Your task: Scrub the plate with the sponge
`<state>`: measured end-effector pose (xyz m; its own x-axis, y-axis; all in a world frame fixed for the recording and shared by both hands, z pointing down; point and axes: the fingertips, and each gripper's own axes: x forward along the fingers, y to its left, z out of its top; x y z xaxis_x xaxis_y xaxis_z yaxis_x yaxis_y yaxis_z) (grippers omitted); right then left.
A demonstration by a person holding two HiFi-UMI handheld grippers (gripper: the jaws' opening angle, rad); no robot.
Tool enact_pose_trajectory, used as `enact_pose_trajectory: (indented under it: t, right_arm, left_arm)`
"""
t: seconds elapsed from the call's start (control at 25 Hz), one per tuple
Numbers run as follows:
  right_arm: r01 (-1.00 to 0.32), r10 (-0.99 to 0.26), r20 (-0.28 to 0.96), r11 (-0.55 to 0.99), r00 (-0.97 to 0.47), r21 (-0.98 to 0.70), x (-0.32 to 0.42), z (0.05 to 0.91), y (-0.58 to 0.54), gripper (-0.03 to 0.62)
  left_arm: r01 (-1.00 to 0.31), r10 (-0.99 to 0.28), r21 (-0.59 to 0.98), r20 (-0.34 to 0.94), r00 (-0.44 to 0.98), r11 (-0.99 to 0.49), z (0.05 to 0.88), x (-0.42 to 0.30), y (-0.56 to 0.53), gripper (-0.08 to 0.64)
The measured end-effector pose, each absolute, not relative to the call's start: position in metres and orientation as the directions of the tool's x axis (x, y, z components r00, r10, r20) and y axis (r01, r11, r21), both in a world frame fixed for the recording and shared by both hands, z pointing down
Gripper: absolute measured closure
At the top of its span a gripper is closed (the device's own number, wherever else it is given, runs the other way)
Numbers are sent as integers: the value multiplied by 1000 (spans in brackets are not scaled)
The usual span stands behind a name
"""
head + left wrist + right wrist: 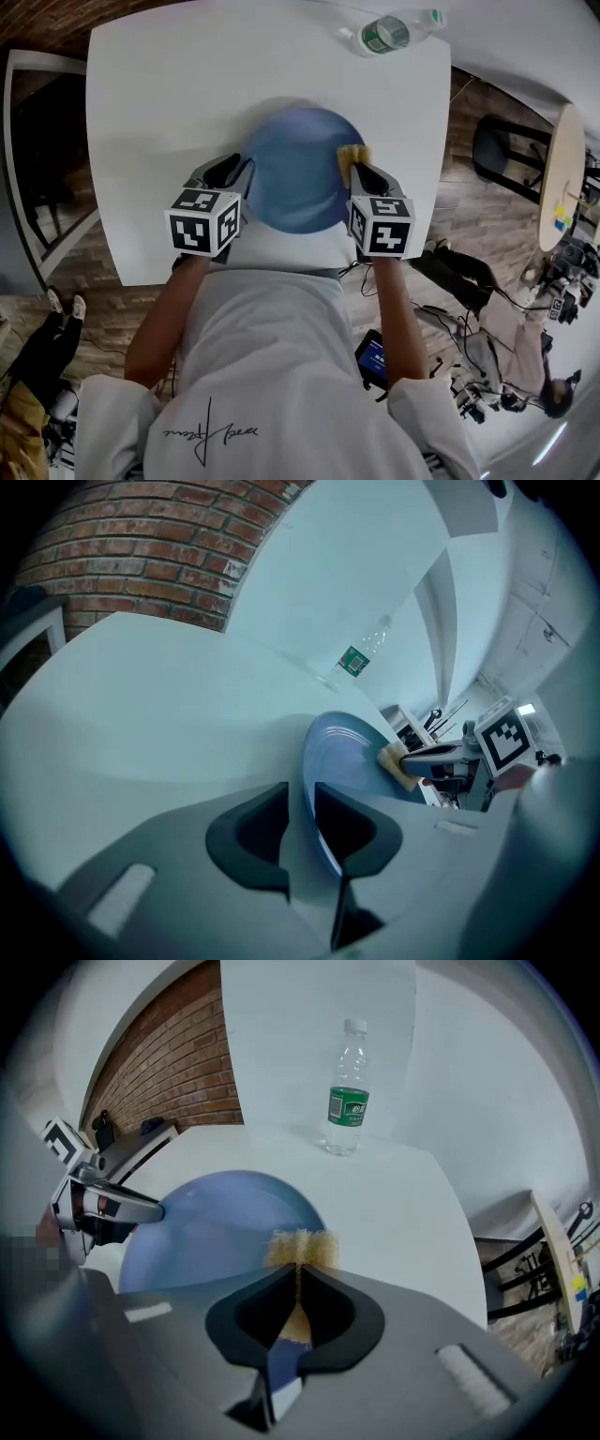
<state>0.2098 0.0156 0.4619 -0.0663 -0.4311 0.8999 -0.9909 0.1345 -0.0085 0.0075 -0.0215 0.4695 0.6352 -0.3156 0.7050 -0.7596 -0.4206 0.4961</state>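
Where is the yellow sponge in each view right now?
Head view: yellow sponge on the right rim of the round blue plate, mid-frame.
Left gripper view: right of centre, on the plate's far rim.
Right gripper view: centre, clamped in the right tool.
Shared landmark: clear plastic bottle with green label.

You stand in a lab-like workroom: brick wall [141,536], wood floor [473,230], cabled equipment [565,302] beside your white counter [141,141]

Blue plate [298,173]. White table [159,103]. Yellow sponge [351,157]. Grey left gripper [242,169] and right gripper [358,171], each with black-and-white square marks. Clear bottle [392,32], green label, white cap. Red-brown brick wall [141,546]. Brown wood floor [84,272]. White shirt [272,356] with black scribble.
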Motion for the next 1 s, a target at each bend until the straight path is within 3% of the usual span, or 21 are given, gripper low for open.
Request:
enact_pose_trajectory:
  t: [0.16, 1.0]
  right_arm:
    - [-987, -406, 913, 158, -42, 25, 208, 469, 10, 569]
    - [-963, -394, 919, 254, -16, 93, 199, 475, -9, 566]
  left_arm:
    - [-743, -301, 506, 696, 652, -439, 471, 12, -21, 512]
    - [-725, -284, 498, 693, 662, -475, 470, 12, -18, 499]
